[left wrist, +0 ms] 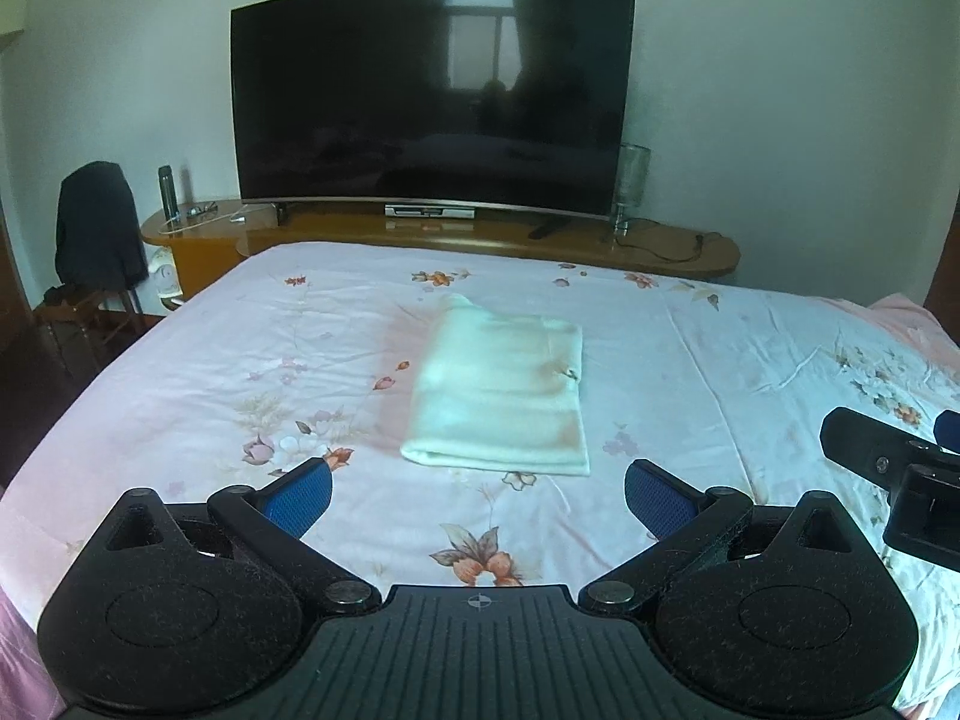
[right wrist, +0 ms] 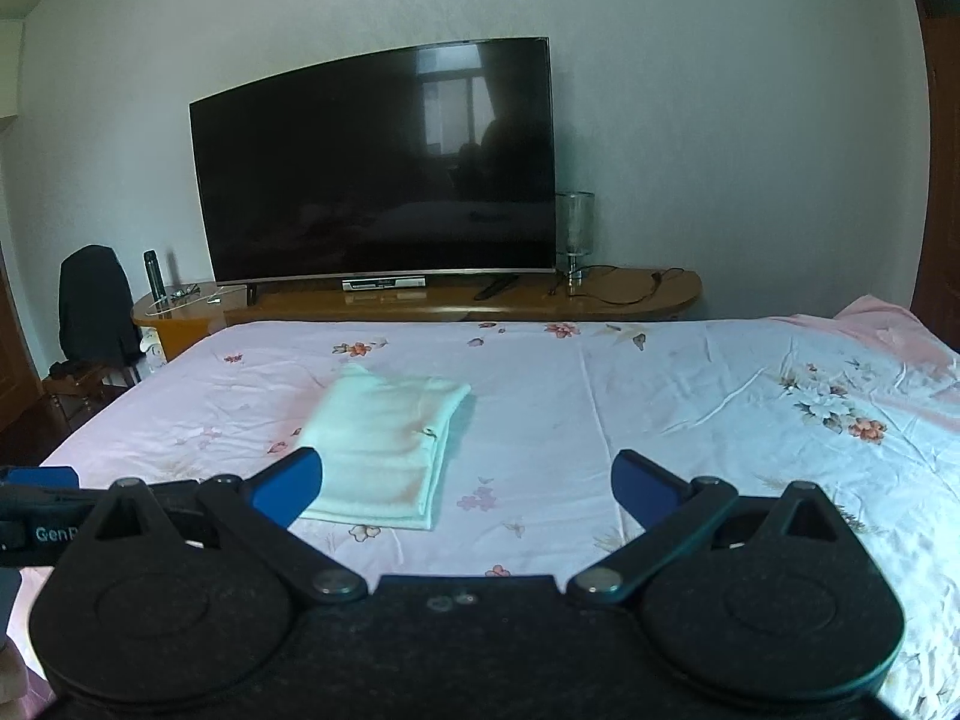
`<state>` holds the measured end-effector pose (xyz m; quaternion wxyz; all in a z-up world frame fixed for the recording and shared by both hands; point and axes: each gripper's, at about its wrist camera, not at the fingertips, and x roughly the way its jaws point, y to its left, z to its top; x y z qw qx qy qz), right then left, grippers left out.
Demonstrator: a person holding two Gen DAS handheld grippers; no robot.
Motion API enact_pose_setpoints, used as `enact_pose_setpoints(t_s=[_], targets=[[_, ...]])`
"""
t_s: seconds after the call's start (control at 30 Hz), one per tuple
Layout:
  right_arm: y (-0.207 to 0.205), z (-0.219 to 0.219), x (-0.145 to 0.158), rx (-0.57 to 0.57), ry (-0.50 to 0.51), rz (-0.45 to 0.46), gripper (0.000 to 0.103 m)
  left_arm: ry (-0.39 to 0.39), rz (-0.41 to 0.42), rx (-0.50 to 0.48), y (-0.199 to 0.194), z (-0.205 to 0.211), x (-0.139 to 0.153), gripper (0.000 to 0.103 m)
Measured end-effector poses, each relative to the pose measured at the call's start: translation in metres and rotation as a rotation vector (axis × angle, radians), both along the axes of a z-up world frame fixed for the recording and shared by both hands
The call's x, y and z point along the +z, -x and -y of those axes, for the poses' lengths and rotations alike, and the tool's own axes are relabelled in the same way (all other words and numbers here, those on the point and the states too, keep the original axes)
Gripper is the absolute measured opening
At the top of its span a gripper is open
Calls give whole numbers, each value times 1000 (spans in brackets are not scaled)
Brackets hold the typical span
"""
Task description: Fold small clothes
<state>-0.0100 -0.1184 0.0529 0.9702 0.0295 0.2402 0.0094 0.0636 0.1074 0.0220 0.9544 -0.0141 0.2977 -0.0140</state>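
Your left gripper [left wrist: 478, 495] has its blue fingers [left wrist: 300, 495] spread wide, holding nothing, above the bed [left wrist: 690, 360]. Your right gripper [right wrist: 467, 489] is likewise spread and empty. The folded white garment [left wrist: 501, 399] lies flat on the floral sheet, ahead of the left gripper and apart from both. Behind the bed, the television [left wrist: 432, 102] stands on the wooden desk [left wrist: 672, 243].

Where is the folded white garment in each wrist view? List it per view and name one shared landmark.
Left wrist: folded white garment lies at picture centre on the floral bedsheet, ahead of the open left gripper.
Right wrist: left of centre, partly behind the open right gripper.
Shared landmark: the television.
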Motion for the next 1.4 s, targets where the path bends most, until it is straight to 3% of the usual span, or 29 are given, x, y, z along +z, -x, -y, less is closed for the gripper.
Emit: enact_pose_setpoints(t_s=[0.57,1.4], targets=[[17,8,3,4,14,21,102,-10,23,34,22,3,7,103],[5,3,-11,-32,52,-13,102,-31,26,54,24,-1,6,103]])
